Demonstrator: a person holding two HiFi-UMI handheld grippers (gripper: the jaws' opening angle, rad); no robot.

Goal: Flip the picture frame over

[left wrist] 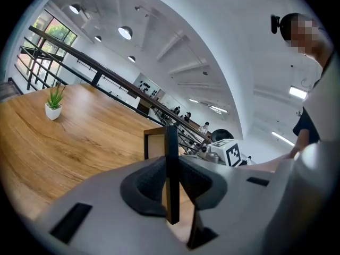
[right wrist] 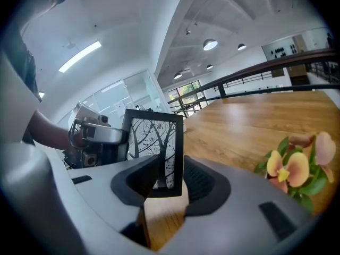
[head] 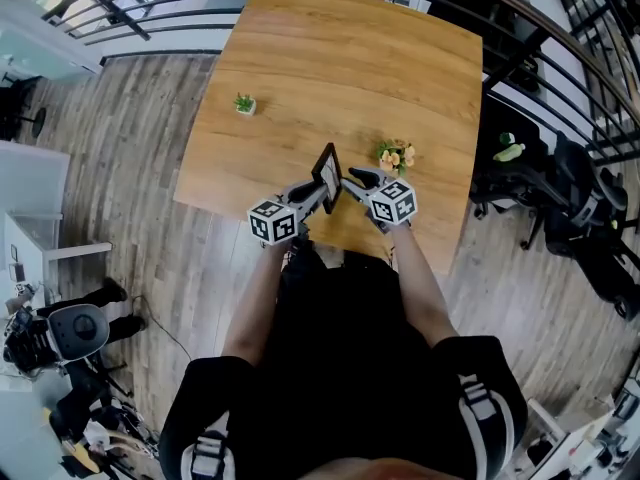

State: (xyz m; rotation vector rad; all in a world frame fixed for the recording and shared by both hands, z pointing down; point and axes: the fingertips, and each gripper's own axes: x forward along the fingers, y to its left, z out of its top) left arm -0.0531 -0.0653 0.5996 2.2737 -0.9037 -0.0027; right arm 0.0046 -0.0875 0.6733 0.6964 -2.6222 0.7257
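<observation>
The bench point(head: 340, 58) is a broad top of warm, grained wood, standing on a floor point(head: 130, 148) of grey-brown planks. A dark metal railing point(head: 150, 8) curves round its far side, and black office chairs point(head: 570, 208) stand to the right. In the left gripper view the room rises to a white ceiling with round lamps point(left wrist: 125, 32).

A small green plant in a white pot point(head: 245, 104) stands alone on the left part of the bench. A bunch of orange and pink flowers point(head: 396, 155) sits nearer the front edge, just right of the claws.

The picture frame point(head: 327, 173), black-rimmed with a print of bare trees, is held upright above the near edge of the bench, between the two claws. The left claw point(left wrist: 171, 182) pinches the frame's thin edge between its pads. The right claw point(right wrist: 169, 179) stands spread: the frame's lower corner sits between its jaws, with a gap showing on the left side. The person wears black and stands at the near edge
</observation>
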